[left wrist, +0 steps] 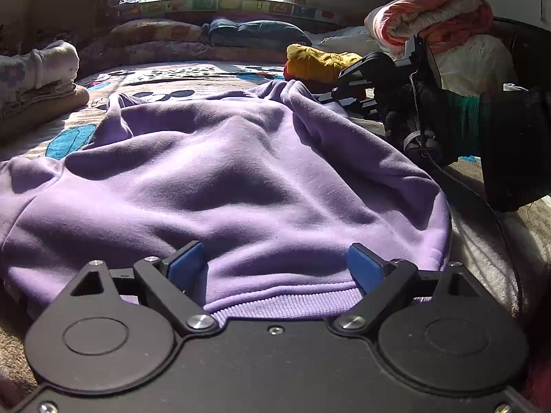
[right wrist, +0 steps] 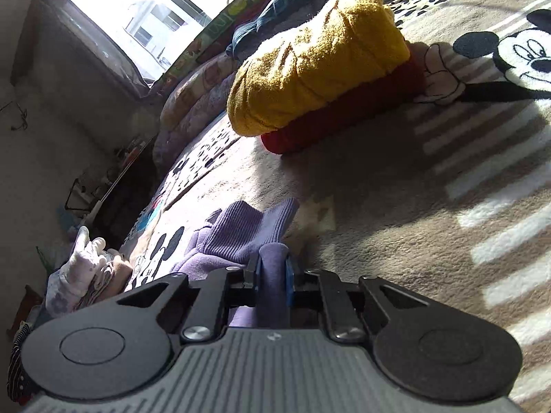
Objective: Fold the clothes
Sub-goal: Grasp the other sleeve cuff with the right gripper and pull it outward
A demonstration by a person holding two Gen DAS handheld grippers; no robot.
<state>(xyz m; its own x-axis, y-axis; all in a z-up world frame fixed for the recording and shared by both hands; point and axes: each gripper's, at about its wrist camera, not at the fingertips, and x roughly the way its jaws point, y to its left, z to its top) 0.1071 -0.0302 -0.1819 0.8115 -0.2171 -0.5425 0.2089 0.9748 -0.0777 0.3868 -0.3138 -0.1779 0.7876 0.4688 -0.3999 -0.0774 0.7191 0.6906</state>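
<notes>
A purple sweatshirt (left wrist: 224, 186) lies rumpled on the patterned bed blanket (left wrist: 172, 75). My left gripper (left wrist: 275, 265) stands open at its near ribbed hem (left wrist: 286, 306), blue pads (left wrist: 187, 265) wide apart with the hem fabric between them. In the left wrist view my right gripper (left wrist: 330, 98) is at the far right corner of the sweatshirt, held by a gloved hand (left wrist: 413, 120). In the right wrist view, the right gripper (right wrist: 272, 268) is shut on a fold of purple fabric (right wrist: 273, 275) beside the ribbed cuff (right wrist: 248, 230).
A folded yellow garment (right wrist: 316, 58) rests on a red one (right wrist: 344, 113) just beyond the right gripper. Folded light clothes (left wrist: 38, 69) sit at the left. A rolled pink blanket (left wrist: 434, 13) and pillows (left wrist: 206, 34) lie by the window.
</notes>
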